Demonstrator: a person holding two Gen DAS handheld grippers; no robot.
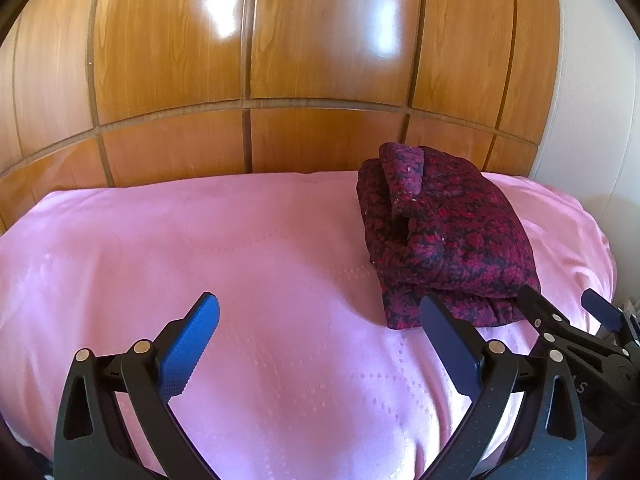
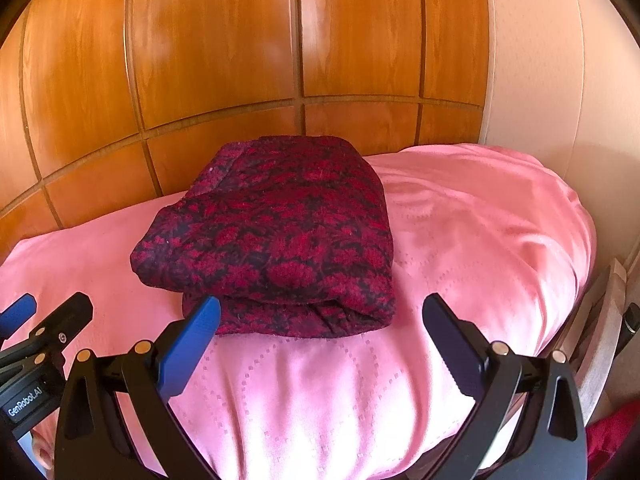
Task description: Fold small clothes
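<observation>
Both grippers hang with jaws spread wide and nothing between them: the left gripper (image 1: 320,320) over bare bedspread, the right gripper (image 2: 322,316) just short of the garment's near edge. That garment (image 2: 272,236), a dark red patterned knit, lies on the pink bedspread (image 2: 480,220) toward the far side, close to the wooden wardrobe (image 2: 224,60) behind it, and it is already a compact stack of layers. By my reading the folding itself looks finished, or nearly so (a rolled flap stands proud on the top left in the left wrist view, which may want flattening). A next move, if any, calls for a light press or tuck on that flap, not a fresh grab that would spring the layers. Its long axis runs from the near edge away toward the wardrobe, angled slightly leftward; the folded, rounded edge faces the grippers.
</observation>
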